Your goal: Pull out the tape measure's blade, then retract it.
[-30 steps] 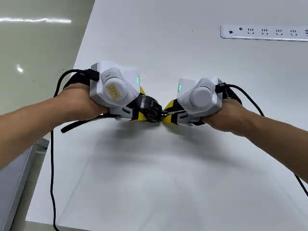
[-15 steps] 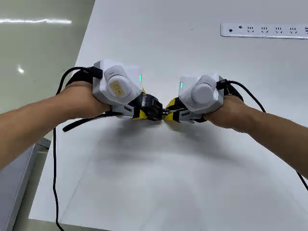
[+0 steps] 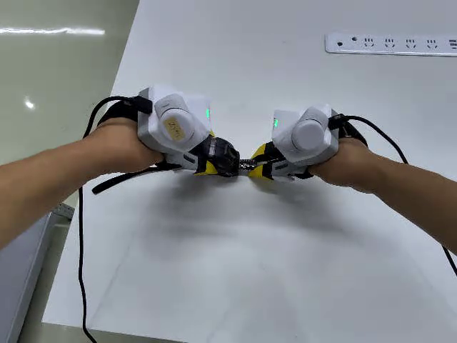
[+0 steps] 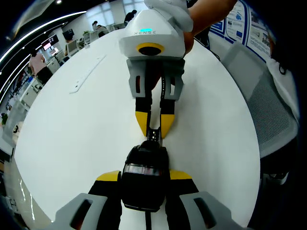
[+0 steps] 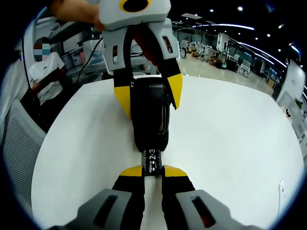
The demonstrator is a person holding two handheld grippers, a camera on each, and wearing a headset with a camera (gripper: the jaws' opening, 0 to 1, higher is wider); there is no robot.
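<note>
A black tape measure is clamped between the yellow-tipped jaws of my left gripper, just above the white table. In the left gripper view its body lies between my jaws, which are shut on it. My right gripper faces it from the right, shut on the blade's tip. In the right gripper view a short stretch of blade with printed numbers runs from the case into my shut jaws.
A white power strip lies at the back right of the table. The table's left edge borders a shiny floor. Black cables hang from both grippers. A seated person is beyond the table.
My right gripper has moved a little to the right, away from the left one. A short piece of blade now shows between the two grippers.
</note>
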